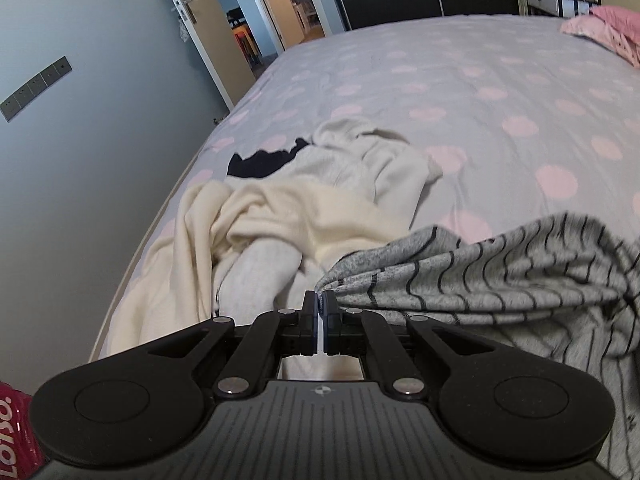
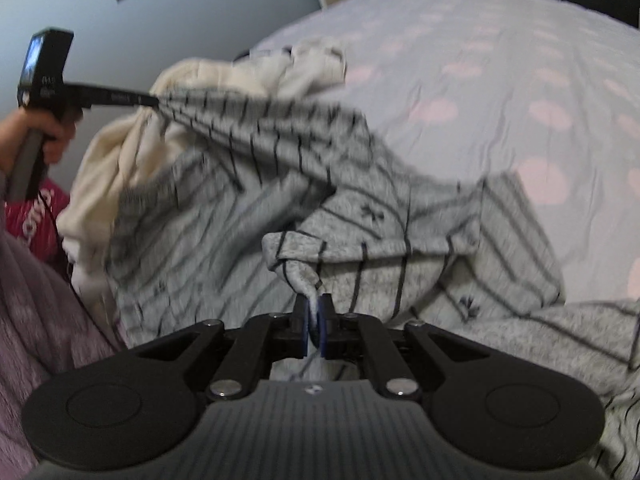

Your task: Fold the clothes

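Beyond bed's left edge: grey wall (image 1: 100, 92) with switch strip, open door (image 1: 208, 20). Bed (image 1: 460, 80) under grey sheet with pink dots. Near left edge, cream heap (image 1: 280, 208), black scrap behind. Left gripper (image 1: 319, 300) pressed together, pinching striped garment (image 1: 500, 276), lifted off sheet. Right gripper (image 2: 314, 304) pinching another fold of it. Pink pillow (image 1: 608, 28) at far right corner.

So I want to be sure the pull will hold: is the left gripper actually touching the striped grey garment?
Touching. The left wrist view shows the left gripper with its jaws shut on an edge of the striped grey garment.
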A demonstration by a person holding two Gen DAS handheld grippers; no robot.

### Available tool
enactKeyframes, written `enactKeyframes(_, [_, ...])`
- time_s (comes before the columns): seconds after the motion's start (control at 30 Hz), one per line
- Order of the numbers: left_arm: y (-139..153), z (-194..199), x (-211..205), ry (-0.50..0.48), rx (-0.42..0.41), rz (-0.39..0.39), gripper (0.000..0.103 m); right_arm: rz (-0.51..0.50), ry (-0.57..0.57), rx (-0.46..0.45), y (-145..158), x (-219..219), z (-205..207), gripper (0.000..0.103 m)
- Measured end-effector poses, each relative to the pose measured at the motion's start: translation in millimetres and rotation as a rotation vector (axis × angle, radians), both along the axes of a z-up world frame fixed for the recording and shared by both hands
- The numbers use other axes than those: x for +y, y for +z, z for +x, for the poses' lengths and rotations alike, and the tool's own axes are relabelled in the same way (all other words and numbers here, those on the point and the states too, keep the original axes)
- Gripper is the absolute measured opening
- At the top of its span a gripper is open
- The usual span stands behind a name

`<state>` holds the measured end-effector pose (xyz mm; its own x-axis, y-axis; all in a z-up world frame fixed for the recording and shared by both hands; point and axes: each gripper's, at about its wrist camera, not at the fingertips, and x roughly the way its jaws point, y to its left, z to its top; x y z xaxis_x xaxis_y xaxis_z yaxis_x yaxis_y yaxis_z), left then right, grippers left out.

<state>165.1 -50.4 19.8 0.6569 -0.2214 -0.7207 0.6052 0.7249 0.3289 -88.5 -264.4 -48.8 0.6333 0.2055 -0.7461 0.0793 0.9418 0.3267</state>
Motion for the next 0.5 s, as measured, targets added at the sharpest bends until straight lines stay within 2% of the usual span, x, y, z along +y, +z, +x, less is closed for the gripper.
enactKeyframes(0.03, [-1,0,2,0.000,0.000,0.003,0.000,0.012,0.005,0.005,1,-2,-3,0.012])
enactKeyframes(0.13, [-4,2,5,0.019,-0.012,0.024,0.000,0.052,-0.015,-0.036,12,-17,-11,0.028])
enactKeyframes(0.27, [-9,10,6,0.032,0.002,0.026,0.000,0.049,-0.151,-0.119,39,-52,-23,0.032])
enactKeyframes(0.33, [-9,11,4,0.004,0.006,0.007,0.000,0.047,-0.234,-0.111,42,-73,-16,0.033])
enactKeyframes(0.43, [-6,10,-2,-0.062,0.035,-0.032,0.001,0.064,-0.357,-0.052,34,-104,3,0.038])
enactKeyframes(0.47, [-5,12,-5,-0.072,0.049,-0.045,0.005,0.063,-0.384,-0.030,31,-110,10,0.042])
enactKeyframes(0.5, [-5,14,-8,-0.081,0.068,-0.059,0.013,0.061,-0.410,-0.009,28,-116,16,0.042])
